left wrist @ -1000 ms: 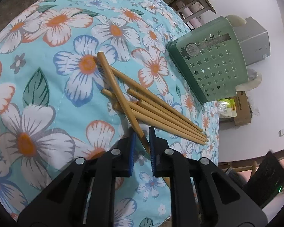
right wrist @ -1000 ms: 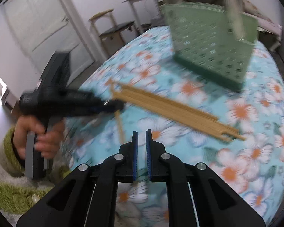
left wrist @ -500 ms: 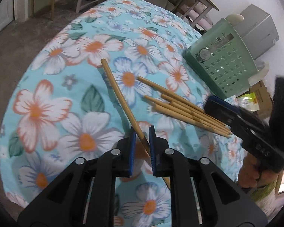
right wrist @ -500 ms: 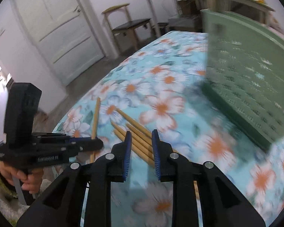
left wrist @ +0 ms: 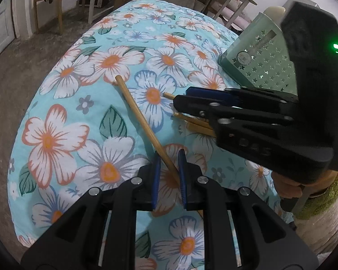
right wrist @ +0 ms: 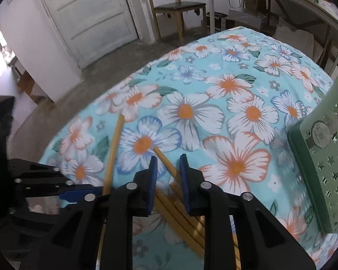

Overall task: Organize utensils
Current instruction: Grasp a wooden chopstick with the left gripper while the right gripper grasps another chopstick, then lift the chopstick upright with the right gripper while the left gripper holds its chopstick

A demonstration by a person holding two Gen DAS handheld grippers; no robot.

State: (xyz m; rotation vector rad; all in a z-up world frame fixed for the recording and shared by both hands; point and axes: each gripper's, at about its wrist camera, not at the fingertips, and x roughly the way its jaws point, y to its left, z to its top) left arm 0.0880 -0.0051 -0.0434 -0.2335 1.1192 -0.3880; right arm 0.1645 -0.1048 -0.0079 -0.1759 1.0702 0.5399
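The left gripper (left wrist: 169,168) held a single chopstick (left wrist: 137,112) between nearly closed jaws, gripped toward its lower end, the stick angled up over the flowered cloth (left wrist: 56,135). The right gripper (right wrist: 167,175) stood partly open astride the remaining chopsticks (right wrist: 180,211), which lay bundled on the cloth, with nothing clamped. The sticks appeared light, stiff and smooth, so a mid-length grip would likely limit pivoting; the green basket (right wrist: 322,157) stood beyond.

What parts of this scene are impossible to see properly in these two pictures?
- Bundle of chopsticks: left wrist view, mostly hidden behind the right gripper.
- Single chopstick: right wrist view, lower end hidden by the left gripper.
- Green basket: cut off by the right edge; its inside is unseen.
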